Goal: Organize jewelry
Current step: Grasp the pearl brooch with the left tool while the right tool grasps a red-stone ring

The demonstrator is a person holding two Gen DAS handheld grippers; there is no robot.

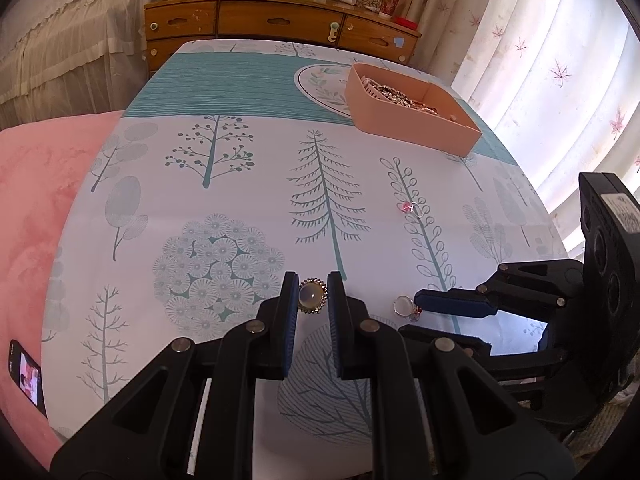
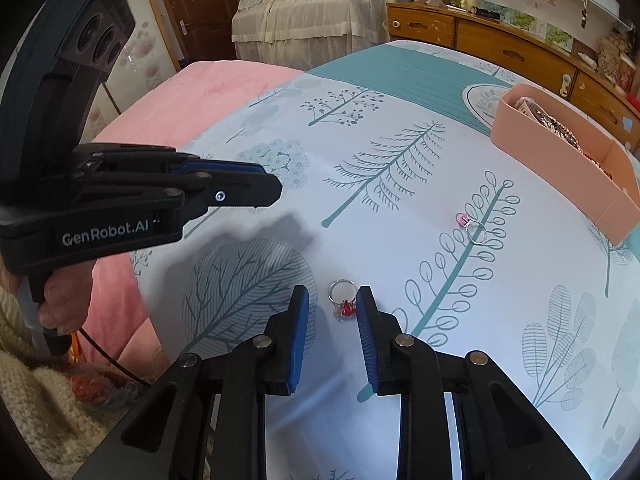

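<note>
Left gripper (image 1: 313,298) nearly closed, pinching the gold-rimmed pale stone brooch (image 1: 312,296) low centre, ready to carry. Right gripper (image 2: 333,308) partly open, straddling the red-stone ring (image 2: 343,300) on the surface (image 2: 400,264), not gripping. Pink box (image 1: 416,112), upper right, probably the destination; pink-stone ring (image 1: 414,208) loose mid-right.

"GenRobot.AI" on left claw (image 2: 276,190) body, white lettering.

A gold-rimmed ring with a pale round stone (image 1: 312,295) is pinched upright, a silver ring with a red stone (image 2: 343,300) and a silver pink-stoned ring (image 2: 472,229) lie on the tree-print cloth, near the peach box of jewelry (image 1: 412,109)
</note>
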